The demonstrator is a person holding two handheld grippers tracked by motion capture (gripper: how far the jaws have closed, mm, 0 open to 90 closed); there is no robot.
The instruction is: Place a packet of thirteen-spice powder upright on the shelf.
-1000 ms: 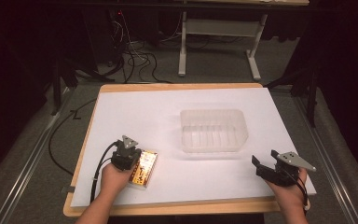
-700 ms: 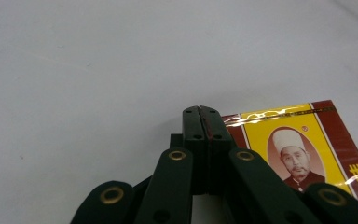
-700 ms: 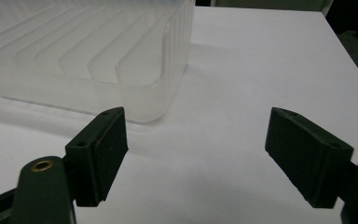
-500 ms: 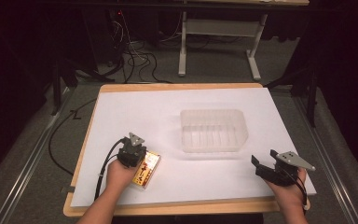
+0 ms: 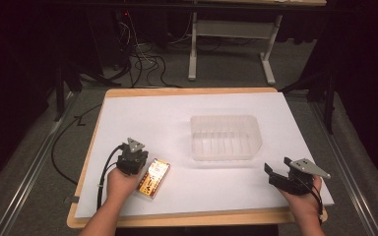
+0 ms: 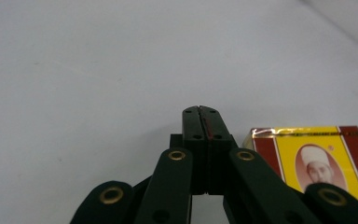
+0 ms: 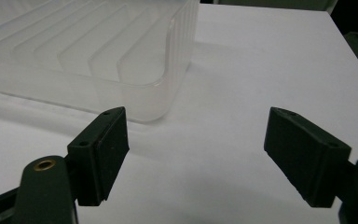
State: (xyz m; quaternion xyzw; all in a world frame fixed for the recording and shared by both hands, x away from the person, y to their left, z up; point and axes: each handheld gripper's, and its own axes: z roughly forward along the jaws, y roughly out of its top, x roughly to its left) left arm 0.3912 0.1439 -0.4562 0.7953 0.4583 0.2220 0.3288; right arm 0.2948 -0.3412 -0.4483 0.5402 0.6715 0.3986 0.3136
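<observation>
The left gripper (image 6: 200,112) had its jaws pressed flat together with nothing between them, tips low over the white sheet (image 5: 177,118). Just beside them, to their right, lay the box (image 6: 314,158), flat and face up; likely the closed tips were set to nudge it rather than pinch it, since a shut pair cannot take its width. In the high view the box (image 5: 153,178) sat near the table's front edge, well apart from the bin (image 5: 225,137). The right gripper (image 7: 196,154) held its jaws wide and empty, facing the ribbed bin (image 7: 98,56) at the sheet's right front corner, seemingly waiting its turn.
</observation>
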